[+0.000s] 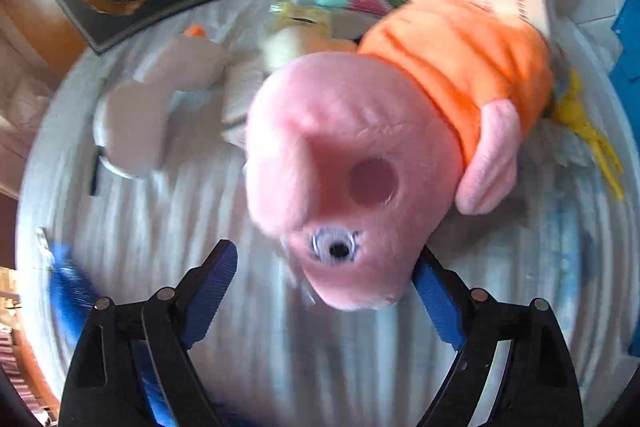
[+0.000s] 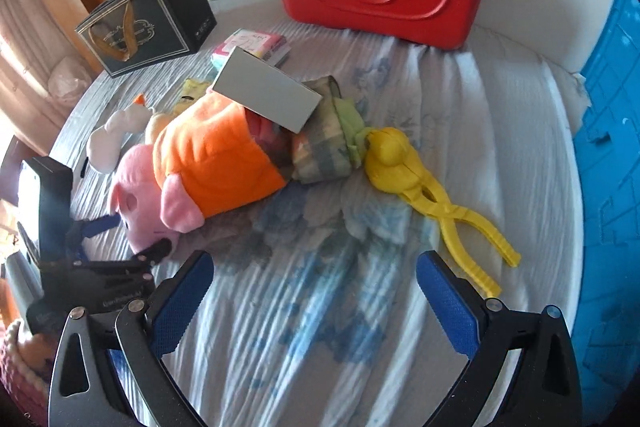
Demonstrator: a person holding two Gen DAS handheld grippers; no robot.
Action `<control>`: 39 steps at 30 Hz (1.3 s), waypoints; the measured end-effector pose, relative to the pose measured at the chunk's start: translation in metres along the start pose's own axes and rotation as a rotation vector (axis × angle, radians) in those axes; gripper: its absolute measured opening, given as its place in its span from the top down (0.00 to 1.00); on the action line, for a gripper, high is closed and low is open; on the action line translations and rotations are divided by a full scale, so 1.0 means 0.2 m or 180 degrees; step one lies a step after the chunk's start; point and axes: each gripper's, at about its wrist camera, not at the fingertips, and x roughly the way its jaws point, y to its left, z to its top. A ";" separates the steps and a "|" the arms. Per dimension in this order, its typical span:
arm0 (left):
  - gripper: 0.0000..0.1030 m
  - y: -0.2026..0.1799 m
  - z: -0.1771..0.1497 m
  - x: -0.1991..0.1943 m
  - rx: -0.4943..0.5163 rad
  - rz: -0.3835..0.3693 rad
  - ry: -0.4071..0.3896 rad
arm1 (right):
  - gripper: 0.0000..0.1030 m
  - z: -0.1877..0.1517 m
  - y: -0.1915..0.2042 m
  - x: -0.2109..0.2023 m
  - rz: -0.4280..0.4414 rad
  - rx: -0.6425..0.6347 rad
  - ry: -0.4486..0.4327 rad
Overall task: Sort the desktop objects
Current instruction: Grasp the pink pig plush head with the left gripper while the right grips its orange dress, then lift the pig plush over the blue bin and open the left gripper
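Right now my left gripper (image 1: pixel 324 277) has its jaws spread wide around the pink pig plush's (image 1: pixel 344 167) head, right pad touching. My right gripper (image 2: pixel 314 285) hangs wide open over the striped sheet (image 2: pixel 280 327), holding nothing, near the yellow tongs (image 2: pixel 444 203).

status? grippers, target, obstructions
Left hand-held gripper open, straddling pig plush head. Right hand-held gripper open, empty. White box resting on plush.
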 end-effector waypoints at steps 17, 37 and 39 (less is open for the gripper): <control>0.13 0.12 0.07 -0.01 0.0489 -0.0522 -0.0199 | 0.00 0.14 0.45 0.26 0.0401 -0.0410 0.0199; 0.38 0.05 0.05 -0.04 0.0308 -0.0888 -0.0604 | 0.19 0.13 0.49 0.31 0.0543 -0.0419 -0.0086; 0.38 0.06 0.03 -0.15 0.0292 -0.0879 -0.0729 | 0.19 0.12 0.50 0.20 0.0552 -0.0466 -0.0196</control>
